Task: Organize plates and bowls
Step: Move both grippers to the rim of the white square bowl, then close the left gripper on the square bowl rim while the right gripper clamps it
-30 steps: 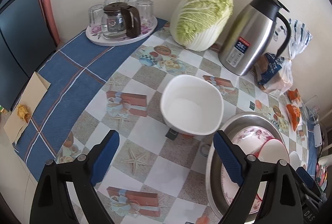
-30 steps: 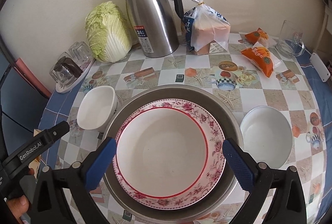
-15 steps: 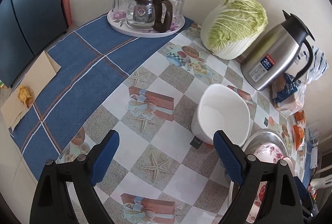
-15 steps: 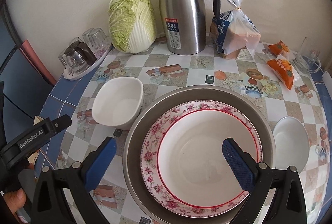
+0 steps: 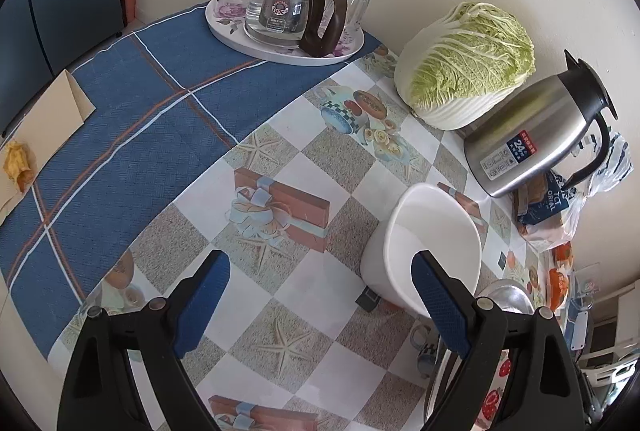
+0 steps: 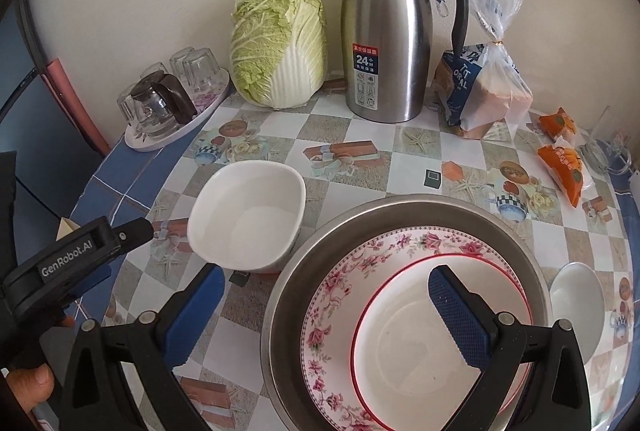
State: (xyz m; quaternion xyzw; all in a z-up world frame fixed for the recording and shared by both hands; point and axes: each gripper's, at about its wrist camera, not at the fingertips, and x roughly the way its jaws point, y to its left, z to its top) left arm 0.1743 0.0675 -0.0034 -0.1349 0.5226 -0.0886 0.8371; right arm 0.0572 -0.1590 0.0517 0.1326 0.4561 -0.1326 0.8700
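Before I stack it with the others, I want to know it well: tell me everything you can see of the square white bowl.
The square white bowl is plain, glossy, ceramic-looking, with rounded corners, deep sloping walls and no pattern. It stands upright and empty on the checked tablecloth, close beside the metal basin that holds the floral plate; whether they touch is unclear. No gripper touches it. In the left wrist view it sits just beyond the left gripper, whose jaws stand open.

White bowl point(image 6: 248, 215) upright beside basin-held floral plate point(image 6: 344, 295).
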